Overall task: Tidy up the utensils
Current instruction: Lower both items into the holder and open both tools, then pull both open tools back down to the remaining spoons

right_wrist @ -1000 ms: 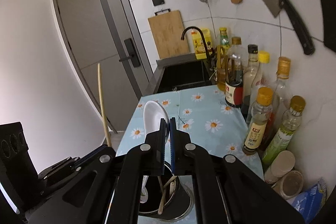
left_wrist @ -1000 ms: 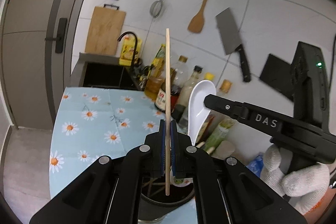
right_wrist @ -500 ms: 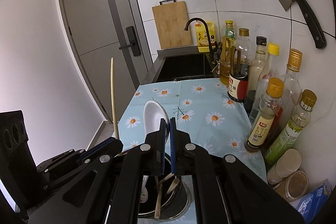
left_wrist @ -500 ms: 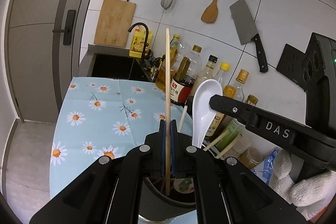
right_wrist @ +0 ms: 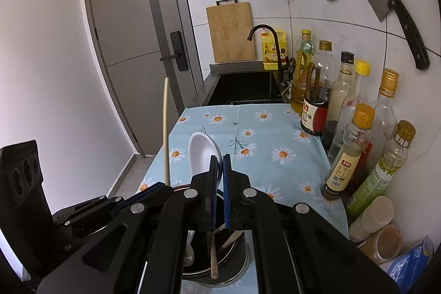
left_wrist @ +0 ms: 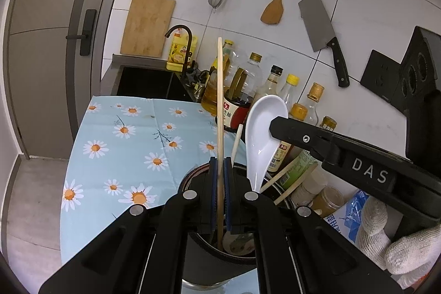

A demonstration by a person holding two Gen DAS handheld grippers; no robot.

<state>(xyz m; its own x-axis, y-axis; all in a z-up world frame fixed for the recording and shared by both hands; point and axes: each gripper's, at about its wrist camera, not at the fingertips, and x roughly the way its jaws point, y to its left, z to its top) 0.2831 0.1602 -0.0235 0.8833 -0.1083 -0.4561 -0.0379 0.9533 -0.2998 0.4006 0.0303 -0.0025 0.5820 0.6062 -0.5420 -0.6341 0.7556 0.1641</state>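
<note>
My left gripper (left_wrist: 219,164) is shut on a long wooden chopstick (left_wrist: 220,101) that stands upright, its lower end inside the dark utensil holder (left_wrist: 215,263) below the jaws. The right gripper (right_wrist: 219,160) is shut on a white ceramic spoon (right_wrist: 202,153), bowl up, handle reaching down into the same holder (right_wrist: 239,250). In the left wrist view the spoon (left_wrist: 263,134) and the right gripper's fingers (left_wrist: 308,138) sit just right of my chopstick. Several other chopsticks (right_wrist: 213,258) lean inside the holder. In the right wrist view the held chopstick (right_wrist: 166,128) rises at the left.
A row of sauce and oil bottles (right_wrist: 347,156) lines the tiled wall on the right, with jars (right_wrist: 386,241) nearer. A daisy-print cloth (right_wrist: 261,134) covers the counter; a black sink (right_wrist: 245,87) and tap lie beyond. A cleaver (left_wrist: 322,32) and spatula hang on the wall. A white-gloved hand (left_wrist: 397,247) holds the right gripper.
Both grippers have sunk a little toward the holder; the chopstick's lower end and the spoon's handle sit deeper in it. Both grips are unchanged.
</note>
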